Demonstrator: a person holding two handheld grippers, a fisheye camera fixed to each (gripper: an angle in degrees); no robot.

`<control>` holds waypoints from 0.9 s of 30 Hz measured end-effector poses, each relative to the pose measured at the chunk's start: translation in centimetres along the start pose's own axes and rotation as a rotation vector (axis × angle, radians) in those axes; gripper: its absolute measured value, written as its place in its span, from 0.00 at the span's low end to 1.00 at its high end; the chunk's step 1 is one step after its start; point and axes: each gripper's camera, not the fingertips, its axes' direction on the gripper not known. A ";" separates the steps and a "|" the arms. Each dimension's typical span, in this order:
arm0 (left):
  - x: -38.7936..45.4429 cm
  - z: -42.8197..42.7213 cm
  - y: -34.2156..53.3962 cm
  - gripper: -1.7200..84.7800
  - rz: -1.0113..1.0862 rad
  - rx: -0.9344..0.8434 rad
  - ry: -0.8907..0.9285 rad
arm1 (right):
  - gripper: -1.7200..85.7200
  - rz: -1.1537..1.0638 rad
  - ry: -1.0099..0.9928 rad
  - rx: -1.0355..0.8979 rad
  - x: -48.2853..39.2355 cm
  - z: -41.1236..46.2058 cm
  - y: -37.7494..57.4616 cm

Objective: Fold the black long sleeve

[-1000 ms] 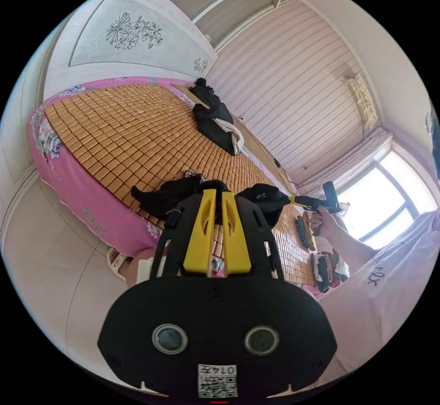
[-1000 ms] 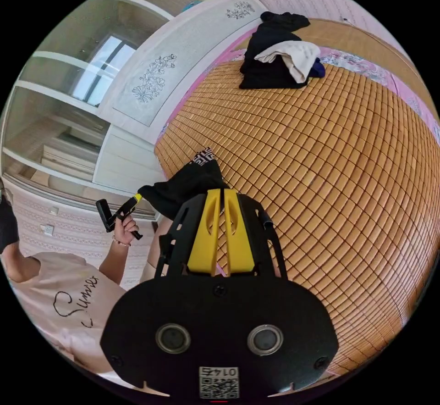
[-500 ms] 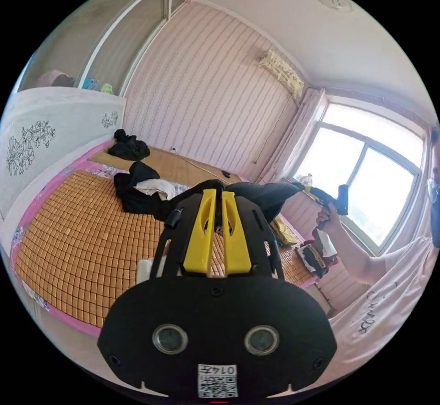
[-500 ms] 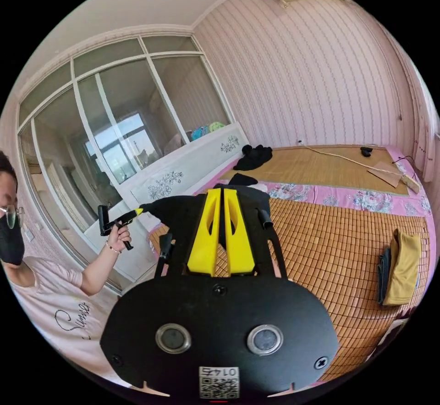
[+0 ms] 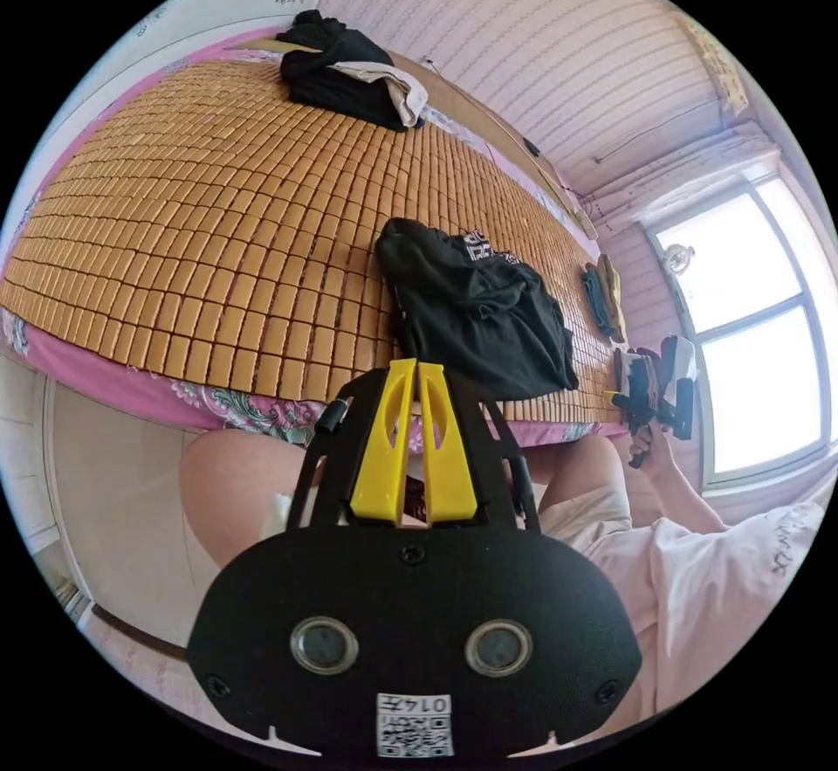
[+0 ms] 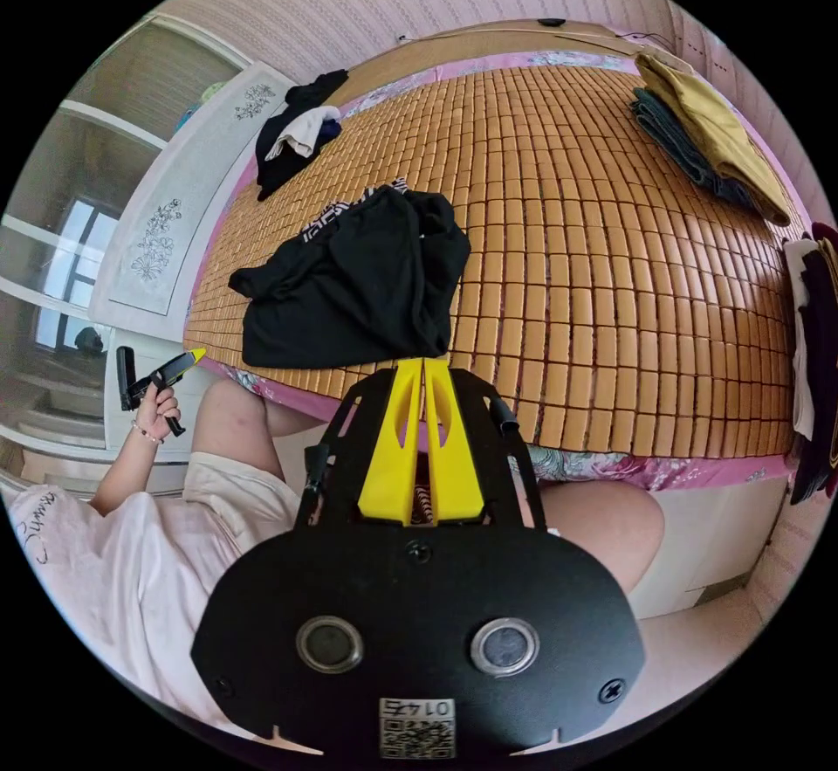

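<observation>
Black long sleeve [image 6: 358, 282] lies crumpled near the bed [image 6: 611, 299] edge: soft, limp, light. Grasp shoulders or hem corners. Both grippers' jaws sit closed, empty.

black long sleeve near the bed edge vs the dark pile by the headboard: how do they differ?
The black long sleeve is one crumpled garment near the bed's edge, close to the person; the dark pile lies far back by the headboard. The long sleeve shows a patterned patch; the pile has a pale garment draped over it. Both rest unfolded on the bamboo mat, held by neither tool.
</observation>
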 end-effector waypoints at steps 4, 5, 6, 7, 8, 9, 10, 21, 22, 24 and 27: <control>1.8 1.4 -2.9 0.04 0.093 -0.029 -0.133 | 0.06 -0.085 0.025 -0.022 -2.3 0.8 -3.5; 2.2 2.3 -4.2 0.06 0.105 -0.035 -0.148 | 0.08 -0.115 0.011 -0.025 -3.2 1.3 -5.2; 2.5 3.4 -5.5 0.08 0.107 -0.039 -0.158 | 0.11 -0.155 -0.001 -0.030 -4.4 1.9 -7.2; 2.7 4.0 -6.2 0.09 0.107 -0.041 -0.160 | 0.12 -0.170 0.003 -0.034 -5.0 2.2 -8.2; 3.0 5.2 -7.7 0.10 0.101 -0.044 -0.157 | 0.14 -0.190 0.037 -0.040 -6.1 3.0 -10.3; 3.3 6.4 -9.1 0.12 0.087 -0.050 -0.152 | 0.16 -0.199 0.092 -0.036 -7.0 3.9 -12.3; 3.5 7.0 -9.7 0.12 0.080 -0.051 -0.149 | 0.16 -0.197 0.120 -0.035 -7.4 4.5 -13.2; 4.1 12.8 -12.8 0.06 0.029 -0.110 -0.188 | 0.03 -0.115 0.236 -0.198 -6.6 8.5 -19.2; 4.4 12.2 -13.1 0.06 0.042 -0.090 -0.187 | 0.03 -0.142 0.242 -0.177 -6.8 7.6 -19.5; 5.7 9.0 -15.1 0.05 0.071 0.019 -0.153 | 0.02 -0.233 0.229 -0.085 -7.9 2.9 -21.2; 8.5 2.7 -18.7 0.03 0.112 0.217 -0.098 | 0.02 -0.279 0.160 0.098 -9.6 -5.4 -23.7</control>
